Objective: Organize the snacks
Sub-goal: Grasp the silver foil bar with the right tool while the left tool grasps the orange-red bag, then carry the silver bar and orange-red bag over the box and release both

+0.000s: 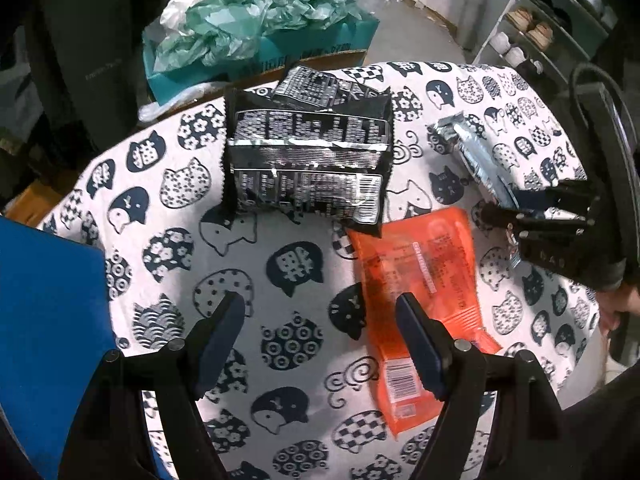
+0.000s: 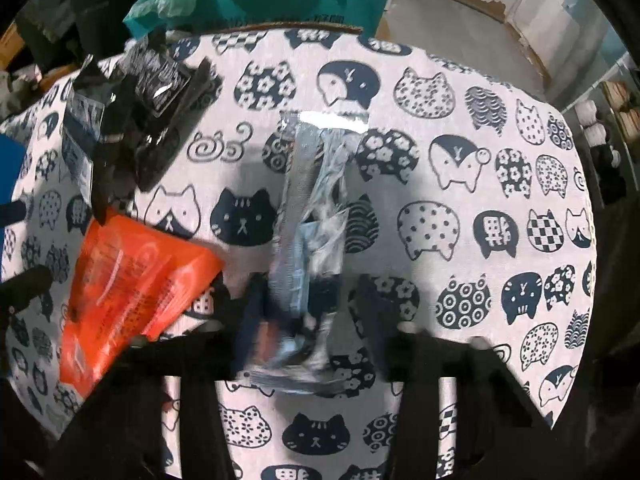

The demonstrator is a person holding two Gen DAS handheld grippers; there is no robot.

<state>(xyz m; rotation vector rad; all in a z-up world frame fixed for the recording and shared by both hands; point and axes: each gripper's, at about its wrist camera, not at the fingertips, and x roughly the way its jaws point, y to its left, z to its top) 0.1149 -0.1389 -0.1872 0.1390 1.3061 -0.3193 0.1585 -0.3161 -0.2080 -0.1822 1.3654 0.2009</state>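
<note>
An orange snack packet [image 1: 416, 300] lies flat on the cat-print tablecloth [image 1: 280, 264]. My left gripper [image 1: 320, 320] is open and empty above the cloth, its right finger over the packet's left edge. Black snack bags [image 1: 308, 156] are stacked behind it. A long silver-blue wrapped snack [image 1: 472, 152] lies at the right. My right gripper [image 2: 308, 300] has its fingers on either side of the near end of that silver-blue snack [image 2: 312, 200]; blur hides whether they press it. The orange packet [image 2: 132, 280] and the black bags [image 2: 152, 92] also show in the right wrist view.
A teal cardboard box stuffed with green plastic bags [image 1: 256, 28] stands behind the table. A blue object [image 1: 44, 320] sits at the left edge. A white shelf with shoes [image 1: 532, 28] stands at the back right. The table's edge curves round close by.
</note>
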